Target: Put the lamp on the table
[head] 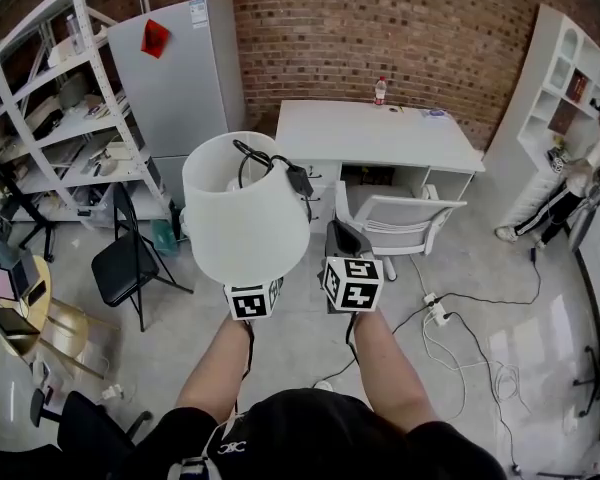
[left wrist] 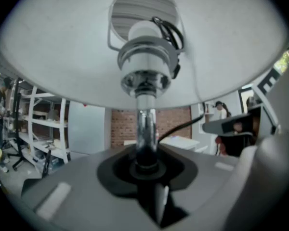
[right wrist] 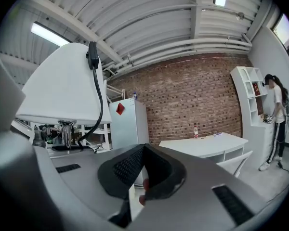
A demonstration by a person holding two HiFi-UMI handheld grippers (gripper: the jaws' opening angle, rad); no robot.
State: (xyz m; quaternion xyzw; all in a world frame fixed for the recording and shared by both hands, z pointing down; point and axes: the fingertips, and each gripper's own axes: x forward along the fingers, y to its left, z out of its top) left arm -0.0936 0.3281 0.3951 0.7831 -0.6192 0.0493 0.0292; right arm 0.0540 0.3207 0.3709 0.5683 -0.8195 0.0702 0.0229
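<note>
The lamp has a white shade [head: 245, 203] and a black cord [head: 280, 163] bundled on top of it. I hold it up in front of me, above the floor. My left gripper [head: 255, 288] is under the shade, shut on the lamp's chrome stem [left wrist: 145, 129], which stands upright between the pads. The shade [left wrist: 62, 57] fills the top of the left gripper view. My right gripper [head: 345, 240] is beside the lamp, shut with nothing in it [right wrist: 142, 170]. The lamp [right wrist: 62, 85] shows at the left of the right gripper view. The white table [head: 380, 133] stands ahead by the brick wall.
A bottle [head: 380, 90] stands at the table's back edge. A white chair [head: 395, 223] is in front of the table. A grey fridge [head: 180, 78], metal shelving [head: 50, 118] and a black folding chair [head: 125, 258] are at the left. Cables [head: 450, 328] lie on the floor. A person [head: 590, 168] stands by the white shelf at the right.
</note>
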